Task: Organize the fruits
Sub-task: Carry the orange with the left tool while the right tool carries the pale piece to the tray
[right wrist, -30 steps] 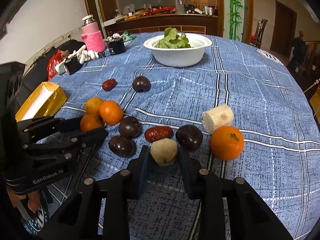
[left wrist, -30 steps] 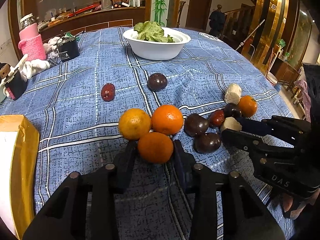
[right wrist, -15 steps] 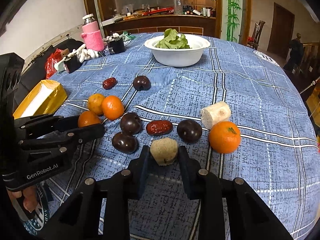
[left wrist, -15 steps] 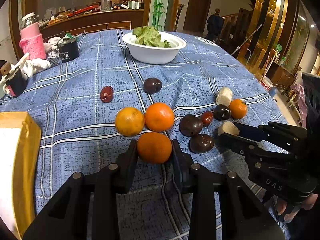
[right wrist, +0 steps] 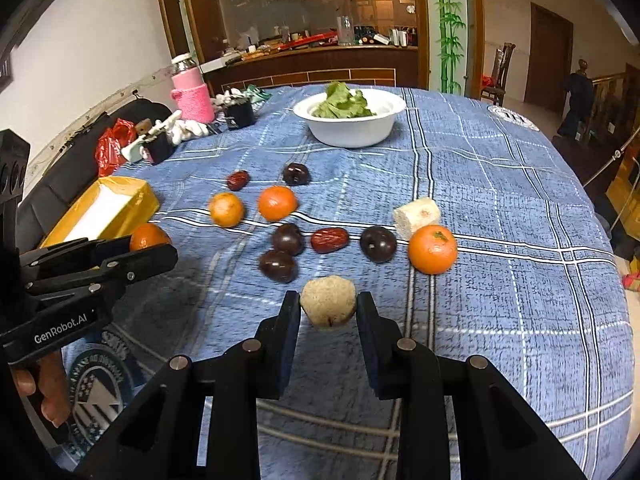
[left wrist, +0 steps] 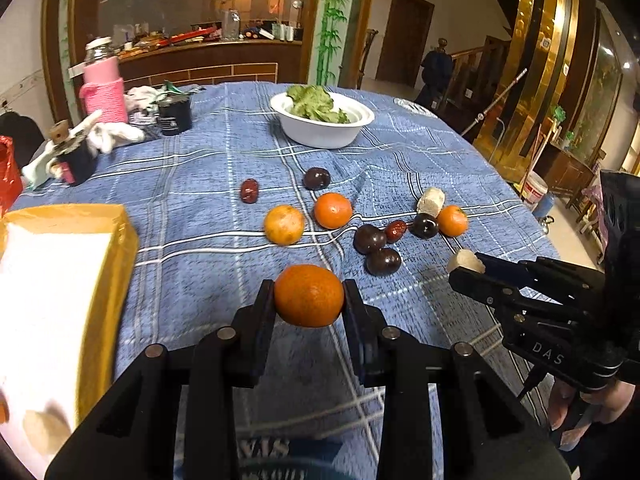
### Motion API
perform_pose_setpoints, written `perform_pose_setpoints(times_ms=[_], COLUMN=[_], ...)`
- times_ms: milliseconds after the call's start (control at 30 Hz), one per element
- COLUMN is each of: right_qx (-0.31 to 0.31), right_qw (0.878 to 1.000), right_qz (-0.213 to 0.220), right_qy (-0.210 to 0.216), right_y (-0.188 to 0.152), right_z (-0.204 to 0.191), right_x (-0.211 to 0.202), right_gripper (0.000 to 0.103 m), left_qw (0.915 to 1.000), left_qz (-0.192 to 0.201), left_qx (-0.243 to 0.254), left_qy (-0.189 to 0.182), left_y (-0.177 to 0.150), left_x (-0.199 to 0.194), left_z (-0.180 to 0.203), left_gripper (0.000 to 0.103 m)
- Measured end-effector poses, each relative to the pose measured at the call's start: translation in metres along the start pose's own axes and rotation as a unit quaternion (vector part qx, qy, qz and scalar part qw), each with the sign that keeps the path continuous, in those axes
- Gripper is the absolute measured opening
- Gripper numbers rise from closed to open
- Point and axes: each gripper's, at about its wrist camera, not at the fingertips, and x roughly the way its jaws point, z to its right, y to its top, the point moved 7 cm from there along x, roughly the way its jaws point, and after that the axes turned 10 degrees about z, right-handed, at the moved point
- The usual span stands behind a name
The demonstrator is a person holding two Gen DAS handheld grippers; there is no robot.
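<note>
My left gripper (left wrist: 308, 296) is shut on an orange tangerine (left wrist: 308, 295), lifted clear of the blue checked tablecloth (left wrist: 200, 200). My right gripper (right wrist: 328, 306) is shut on a pale beige peeled fruit piece (right wrist: 328, 300), also held above the cloth. On the table lie two tangerines (left wrist: 284, 224) (left wrist: 333, 210), a third tangerine (right wrist: 433, 249), several dark plums (right wrist: 378, 243), two red dates (right wrist: 329, 239) (left wrist: 249, 191) and a pale chunk (right wrist: 416, 216). The left gripper with its tangerine shows at the left edge of the right wrist view (right wrist: 149, 240).
A yellow box with a white inside (left wrist: 52, 288) sits at the table's left edge. A white bowl of green leaves (left wrist: 322, 122) stands at the back. A pink bottle (left wrist: 103, 84), a black cup (left wrist: 174, 114) and white gloves are at the back left.
Both grippers have risen and pulled back from the fruit group, carrying the tangerine and the beige piece off the cloth. The yellow box now looms larger at the left.
</note>
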Motion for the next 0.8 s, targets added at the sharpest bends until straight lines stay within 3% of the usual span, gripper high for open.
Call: perform_pose_setpoints(times_ms=[367, 800], right_qx=[-0.025, -0.054], right_qw=[0.999, 0.995], right_qz=[0.028, 0.044], right_qy=[0.039, 0.067], right_y=[0.007, 0.006], right_z=[-0.074, -0.148], right_x=[-0.033, -0.056], right_gripper=[0.030, 0.029], left_qw=[0.9976, 0.9894], left_qz=[0.033, 0.054], left_qx=[-0.040, -0.064], left_qy=[0.046, 0.119], left_y=[-0.013, -0.027], left_x=[-0.074, -0.129], left_z=[-0.045, -0.086], left_gripper=[0.030, 0.030])
